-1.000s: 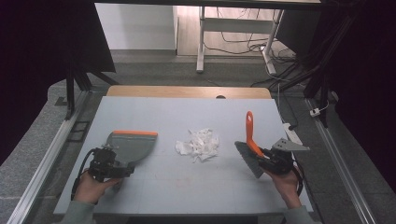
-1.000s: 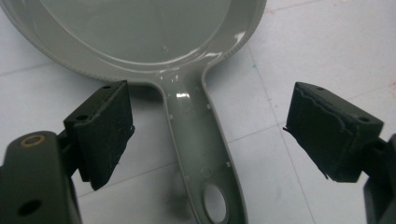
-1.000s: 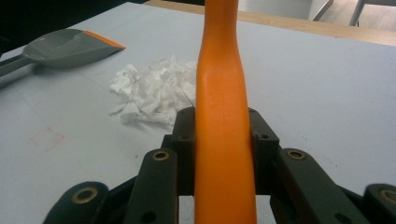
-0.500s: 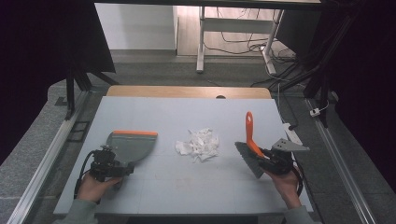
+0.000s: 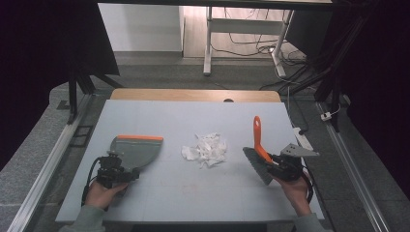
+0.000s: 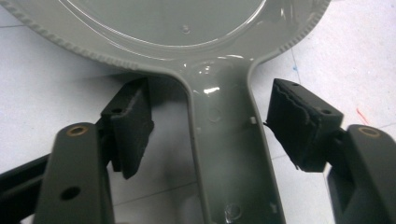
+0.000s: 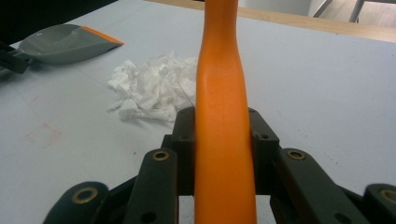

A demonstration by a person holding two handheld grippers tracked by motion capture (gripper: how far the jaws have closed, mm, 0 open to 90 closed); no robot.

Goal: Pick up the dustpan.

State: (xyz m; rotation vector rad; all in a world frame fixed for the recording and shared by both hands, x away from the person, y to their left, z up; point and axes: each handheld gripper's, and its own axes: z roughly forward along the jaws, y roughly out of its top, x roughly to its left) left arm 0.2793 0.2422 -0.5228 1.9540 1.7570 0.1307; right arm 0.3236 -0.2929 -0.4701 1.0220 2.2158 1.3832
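Observation:
A grey dustpan with an orange lip lies flat on the table's left. Its handle runs between the jaws of my left gripper, which is open. In the left gripper view both pads stand apart from the handle, with a gap on each side. My right gripper is shut on the orange handle of a brush. The brush's grey bristles point down-left, just over the table. A pile of torn white paper lies between dustpan and brush.
The pale grey table has a wooden strip along its far edge. Metal rails run along both sides, and a cable and power strip lie off the right edge. Bare tabletop surrounds the paper pile.

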